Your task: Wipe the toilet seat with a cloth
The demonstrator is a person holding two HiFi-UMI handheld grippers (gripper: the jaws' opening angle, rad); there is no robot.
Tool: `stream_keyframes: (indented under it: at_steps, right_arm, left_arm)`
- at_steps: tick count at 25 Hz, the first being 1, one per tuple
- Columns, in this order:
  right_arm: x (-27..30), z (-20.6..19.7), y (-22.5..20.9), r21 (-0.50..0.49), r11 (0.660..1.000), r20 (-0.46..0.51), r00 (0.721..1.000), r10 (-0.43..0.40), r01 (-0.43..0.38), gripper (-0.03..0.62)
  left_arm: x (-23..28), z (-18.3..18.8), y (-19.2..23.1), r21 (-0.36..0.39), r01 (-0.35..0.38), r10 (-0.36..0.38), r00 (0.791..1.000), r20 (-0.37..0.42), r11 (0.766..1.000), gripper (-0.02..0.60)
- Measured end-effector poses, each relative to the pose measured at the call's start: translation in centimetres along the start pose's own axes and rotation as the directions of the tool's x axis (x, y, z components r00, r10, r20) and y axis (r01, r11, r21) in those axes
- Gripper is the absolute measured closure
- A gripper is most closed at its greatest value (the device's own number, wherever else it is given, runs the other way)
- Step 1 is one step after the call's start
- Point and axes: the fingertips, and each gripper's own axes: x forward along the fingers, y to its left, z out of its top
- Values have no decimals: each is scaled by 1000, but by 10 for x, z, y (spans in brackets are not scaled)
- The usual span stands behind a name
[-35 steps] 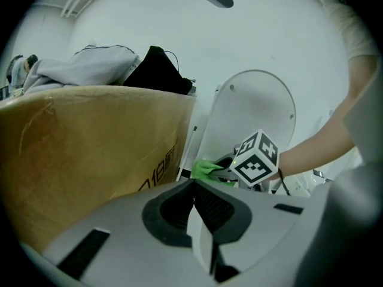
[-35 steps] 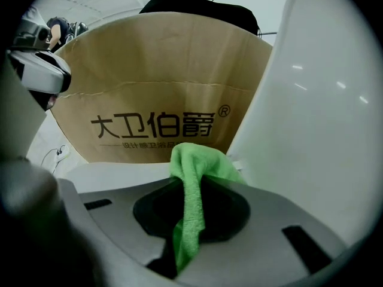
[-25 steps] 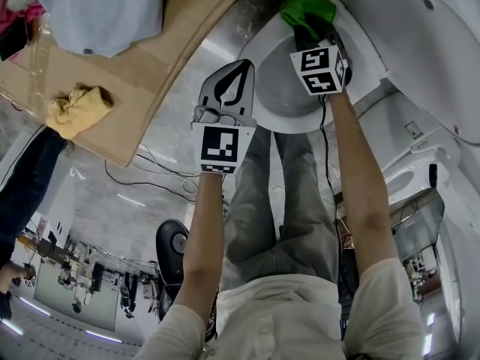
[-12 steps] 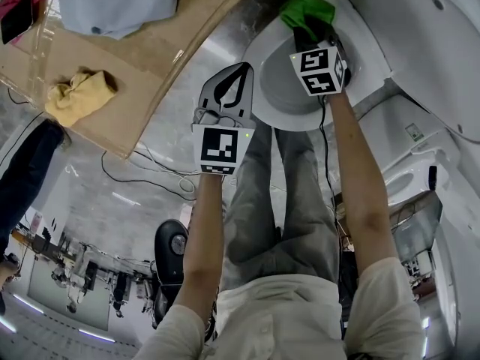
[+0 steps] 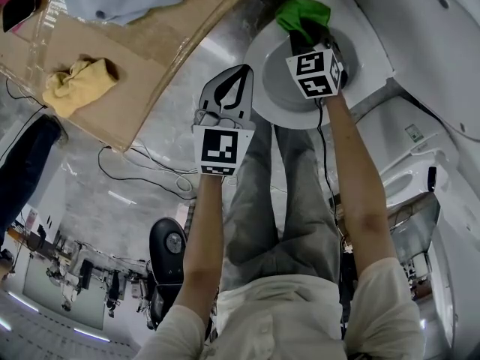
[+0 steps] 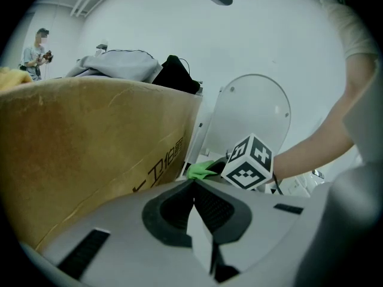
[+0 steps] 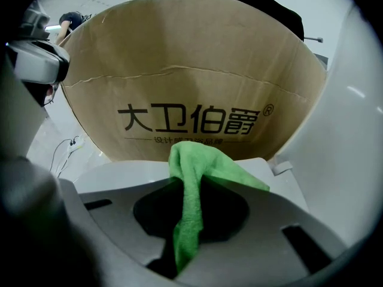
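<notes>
Moved: right gripper is now slightly left along seat far edge, pinching cloth for wiping.
Left gripper: jaws pressed together, empty, parked clear.

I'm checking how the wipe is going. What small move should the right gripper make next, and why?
Probably slide the cloth sideways along the rim of the toilet seat. The right gripper is shut on the cloth, which rests at the seat's far edge near the cardboard box; the rest of the ring lies uncovered. The left gripper is shut, empty, beside the seat.
</notes>
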Motion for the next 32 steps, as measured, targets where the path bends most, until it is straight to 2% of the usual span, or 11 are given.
stream_keyframes:
  at_steps: [32]
  right_arm:
    - [-5, -1, 88, -118, 987, -11, 994, 111, -111, 551]
  left_arm:
    - [-41, -41, 11, -43, -56, 56, 998, -9, 997, 569]
